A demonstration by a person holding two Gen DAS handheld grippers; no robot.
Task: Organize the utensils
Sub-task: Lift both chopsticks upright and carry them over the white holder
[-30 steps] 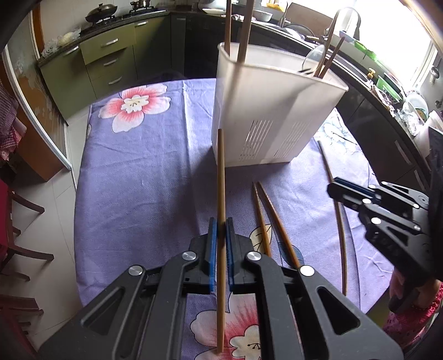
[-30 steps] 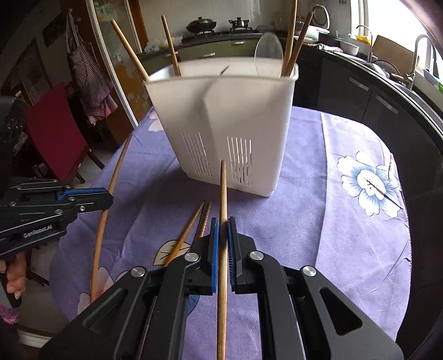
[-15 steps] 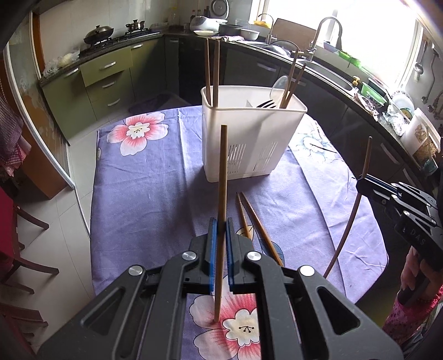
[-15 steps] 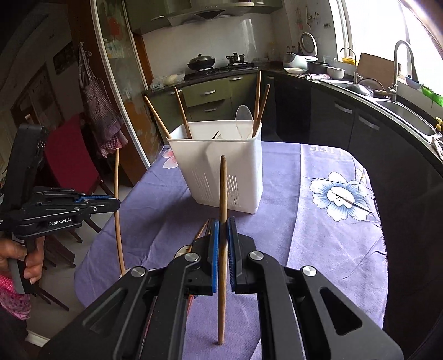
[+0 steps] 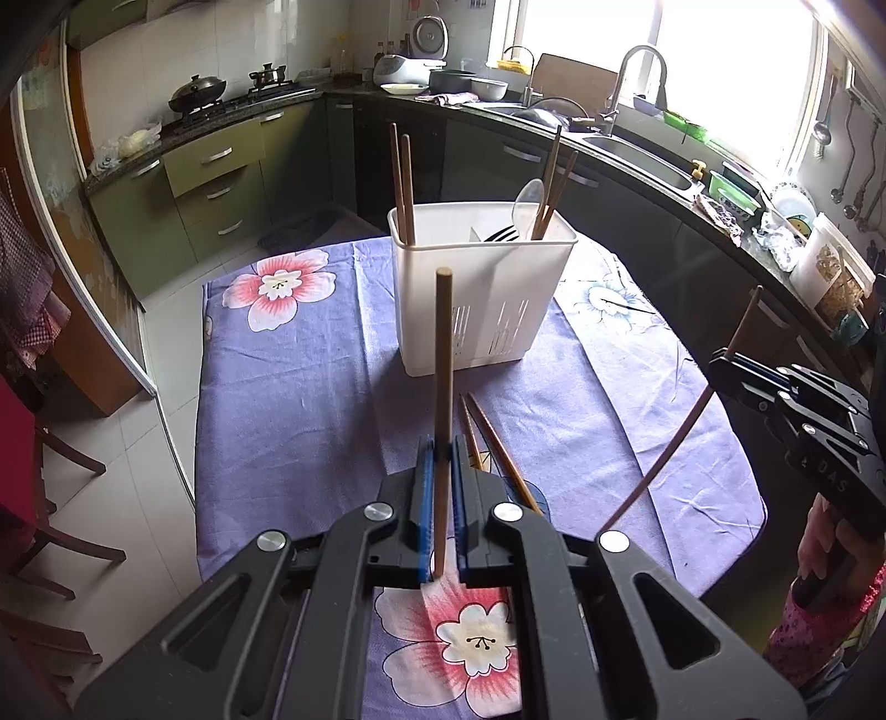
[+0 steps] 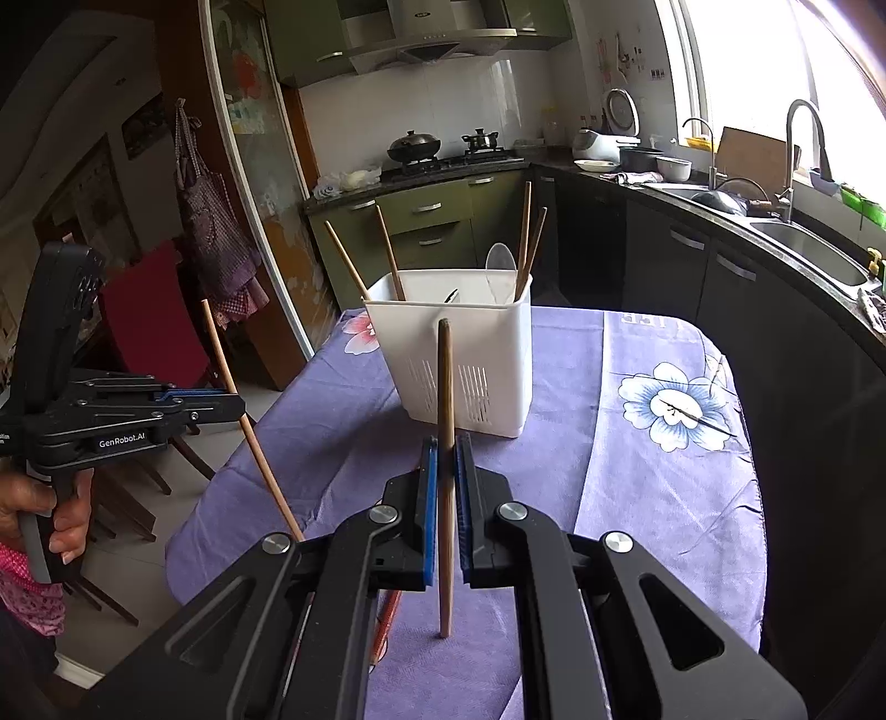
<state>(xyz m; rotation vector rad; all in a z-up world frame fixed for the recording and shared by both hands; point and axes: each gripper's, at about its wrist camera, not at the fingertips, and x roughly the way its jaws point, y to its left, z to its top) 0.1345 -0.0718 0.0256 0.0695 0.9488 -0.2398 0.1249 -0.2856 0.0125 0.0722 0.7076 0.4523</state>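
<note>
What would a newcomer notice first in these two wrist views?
Each black two-finger gripper, left and right, pinches one brown wooden chopstick upright above the purple floral tablecloth. Behind stands the white slotted plastic utensil holder, already holding chopsticks, and two loose chopsticks lie before it.

Pretty clearly a home kitchen: gas stove (image 6: 443,160) with a lidded wok (image 6: 414,147) on it, range hood (image 6: 426,47) above, olive-green drawers (image 5: 213,183), sink (image 5: 637,152) and tall faucet (image 5: 637,72) under a bright window, rice cooker (image 5: 401,69), flowery tablecloth (image 5: 288,354) on the worktop.
</note>
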